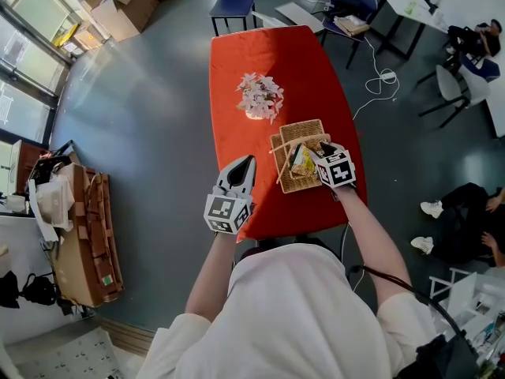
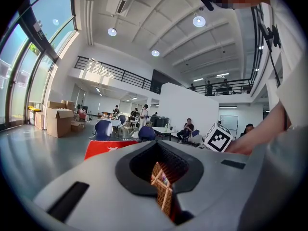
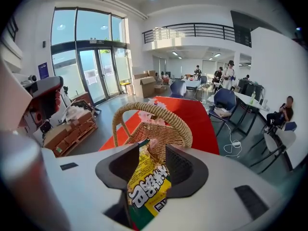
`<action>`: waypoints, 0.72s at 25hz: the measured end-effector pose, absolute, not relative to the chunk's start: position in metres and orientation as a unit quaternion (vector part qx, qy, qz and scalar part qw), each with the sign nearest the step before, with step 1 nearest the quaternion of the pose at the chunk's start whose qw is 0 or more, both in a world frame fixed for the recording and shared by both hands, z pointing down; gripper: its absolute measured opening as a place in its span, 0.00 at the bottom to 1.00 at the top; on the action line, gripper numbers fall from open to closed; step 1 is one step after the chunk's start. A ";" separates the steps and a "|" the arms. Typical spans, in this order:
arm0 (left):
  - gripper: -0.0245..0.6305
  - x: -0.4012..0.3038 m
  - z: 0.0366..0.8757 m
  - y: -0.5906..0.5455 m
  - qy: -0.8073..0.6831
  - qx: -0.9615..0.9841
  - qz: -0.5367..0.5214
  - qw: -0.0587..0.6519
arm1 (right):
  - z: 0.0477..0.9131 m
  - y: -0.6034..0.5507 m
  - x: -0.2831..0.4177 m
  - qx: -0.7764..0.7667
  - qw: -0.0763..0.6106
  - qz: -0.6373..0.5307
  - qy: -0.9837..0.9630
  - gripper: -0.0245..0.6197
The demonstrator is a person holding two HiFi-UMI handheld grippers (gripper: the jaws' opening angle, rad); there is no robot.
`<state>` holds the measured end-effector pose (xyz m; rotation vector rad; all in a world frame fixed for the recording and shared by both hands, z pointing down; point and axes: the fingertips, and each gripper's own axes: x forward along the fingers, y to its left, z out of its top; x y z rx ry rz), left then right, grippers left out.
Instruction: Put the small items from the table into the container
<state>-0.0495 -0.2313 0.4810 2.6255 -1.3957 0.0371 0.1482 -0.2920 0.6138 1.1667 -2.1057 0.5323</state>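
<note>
A wicker basket with a hooped handle stood on the red table. The right gripper hung over the basket's open top and pointed down into it. In the right gripper view, a yellow and green snack packet stood upright between that gripper's jaws. The jaws were spread wide. The packet leaned on one pad and a dark gap showed on its other side, so it sat loosely there rather than pinched. Just beyond the packet the basket's handle arched across that view. From the head view the packet showed inside the basket's rim, under the gripper's tips.

The left gripper was held level to the left of the basket, near it but not touching. Its jaws stood only a little apart with nothing between them. Through the narrow slit a strip of the basket's weave could be seen.

A bunch of pale pink flowers stood beyond the basket, apart from it
</note>
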 end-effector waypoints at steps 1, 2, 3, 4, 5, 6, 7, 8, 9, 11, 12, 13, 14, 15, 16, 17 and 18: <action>0.05 -0.049 0.481 -0.232 -0.467 0.880 0.012 0.084 | 0.613 -0.291 0.148 0.445 0.331 0.203 -0.807 0.30; 0.05 -0.048 0.481 -0.232 -0.466 0.881 0.012 0.084 | 0.612 -0.291 0.148 0.444 0.332 0.201 -0.807 0.30; 0.05 -0.048 0.481 -0.232 -0.466 0.881 0.011 0.084 | 0.611 -0.289 0.149 0.445 0.332 0.199 -0.808 0.30; 0.05 -0.048 0.481 -0.232 -0.465 0.881 0.011 0.085 | 0.609 -0.288 0.149 0.445 0.332 0.198 -0.808 0.30; 0.05 -0.048 0.481 -0.232 -0.465 0.881 0.011 0.086 | 0.607 -0.286 0.148 0.445 0.330 0.198 -0.808 0.29; 0.05 -0.047 0.481 -0.231 -0.464 0.882 0.010 0.087 | 0.605 -0.283 0.148 0.446 0.327 0.197 -0.809 0.29; 0.05 -0.047 0.480 -0.231 -0.462 0.882 0.010 0.088 | 0.602 -0.281 0.147 0.447 0.324 0.196 -0.810 0.29; 0.05 -0.047 0.480 -0.230 -0.460 0.884 0.009 0.088 | 0.599 -0.278 0.146 0.449 0.321 0.195 -0.811 0.29; 0.05 -0.047 0.479 -0.230 -0.457 0.885 0.007 0.088 | 0.596 -0.275 0.146 0.452 0.317 0.193 -0.811 0.29; 0.05 -0.046 0.479 -0.228 -0.451 0.888 0.004 0.087 | 0.591 -0.267 0.147 0.460 0.311 0.188 -0.810 0.29; 0.05 -0.046 0.480 -0.226 -0.446 0.891 0.003 0.087 | 0.588 -0.263 0.148 0.466 0.308 0.184 -0.809 0.28; 0.05 -0.046 0.480 -0.224 -0.441 0.893 0.004 0.086 | 0.586 -0.258 0.149 0.472 0.304 0.180 -0.808 0.27; 0.05 -0.046 0.480 -0.221 -0.435 0.896 0.005 0.086 | 0.583 -0.253 0.149 0.479 0.300 0.176 -0.806 0.24; 0.05 -0.046 0.480 -0.218 -0.428 0.900 0.006 0.086 | 0.580 -0.246 0.150 0.486 0.296 0.173 -0.804 0.20; 0.05 -0.046 0.479 -0.214 -0.422 0.903 0.007 0.086 | 0.577 -0.240 0.151 0.494 0.293 0.169 -0.801 0.17; 0.05 -0.046 0.478 -0.210 -0.415 0.906 0.007 0.085 | 0.573 -0.233 0.151 0.501 0.289 0.166 -0.799 0.15; 0.05 -0.046 0.478 -0.205 -0.409 0.909 0.007 0.085 | 0.570 -0.226 0.151 0.507 0.285 0.163 -0.797 0.13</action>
